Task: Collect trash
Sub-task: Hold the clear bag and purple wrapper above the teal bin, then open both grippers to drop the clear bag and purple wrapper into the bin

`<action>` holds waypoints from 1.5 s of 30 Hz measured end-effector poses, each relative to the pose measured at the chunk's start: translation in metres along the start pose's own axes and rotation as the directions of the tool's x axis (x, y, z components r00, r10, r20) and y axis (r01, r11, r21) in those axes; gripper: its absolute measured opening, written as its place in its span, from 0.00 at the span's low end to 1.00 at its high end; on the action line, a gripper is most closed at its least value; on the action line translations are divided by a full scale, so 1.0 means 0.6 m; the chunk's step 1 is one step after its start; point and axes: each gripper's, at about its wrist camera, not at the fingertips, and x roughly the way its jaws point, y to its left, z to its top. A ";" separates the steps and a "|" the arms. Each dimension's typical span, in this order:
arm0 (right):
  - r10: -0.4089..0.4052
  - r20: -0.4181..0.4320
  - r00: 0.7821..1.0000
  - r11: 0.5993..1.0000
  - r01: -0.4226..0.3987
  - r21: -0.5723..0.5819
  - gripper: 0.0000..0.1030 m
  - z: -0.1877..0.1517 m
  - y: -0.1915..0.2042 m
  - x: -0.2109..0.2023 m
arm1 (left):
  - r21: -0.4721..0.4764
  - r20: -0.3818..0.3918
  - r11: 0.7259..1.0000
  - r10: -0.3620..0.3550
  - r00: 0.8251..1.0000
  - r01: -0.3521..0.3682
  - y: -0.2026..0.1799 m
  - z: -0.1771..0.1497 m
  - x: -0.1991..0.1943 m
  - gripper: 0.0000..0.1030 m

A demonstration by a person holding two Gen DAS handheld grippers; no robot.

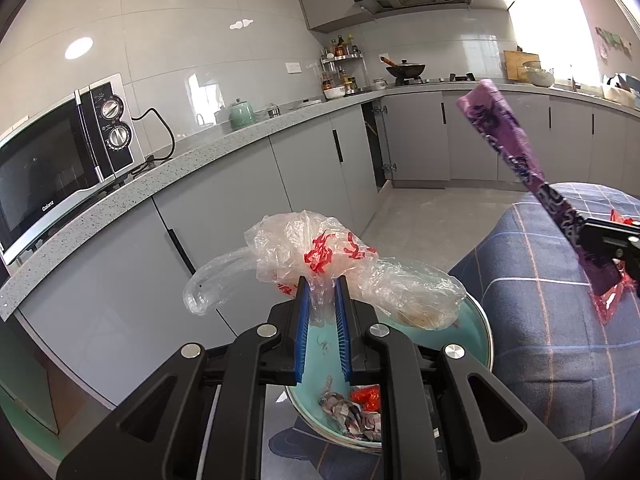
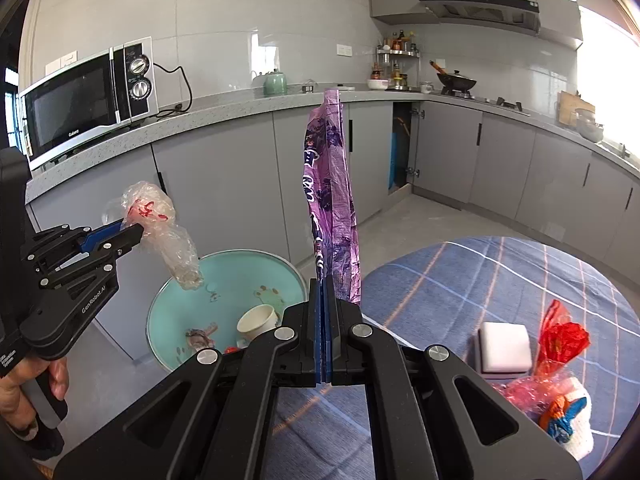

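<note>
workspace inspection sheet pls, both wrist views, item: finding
surface: blue plaid cloth on the table.
job's things: clear plastic bag, purple wrapper, both held above the teal bin, which holds a paper cup and scraps.
clutter: red bag and white box on the cloth.
grippers: left tongs shut on the bag; right tongs shut on the wrapper.
cables: microwave cord on the counter.
surroundings: microwave, grey cabinets, one door open.

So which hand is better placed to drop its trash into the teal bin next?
Probably the left. Its gripper holds the clear plastic bag hanging right above the teal bin. The right gripper grips the purple wrapper off to the side, nearer the plaid cloth.
</note>
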 end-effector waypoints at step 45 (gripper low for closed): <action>0.045 -0.054 0.998 0.996 -0.049 -0.078 0.02 0.024 0.057 0.099 | 0.005 -0.058 0.997 0.080 0.995 -0.080 0.019 -0.008 0.033 0.13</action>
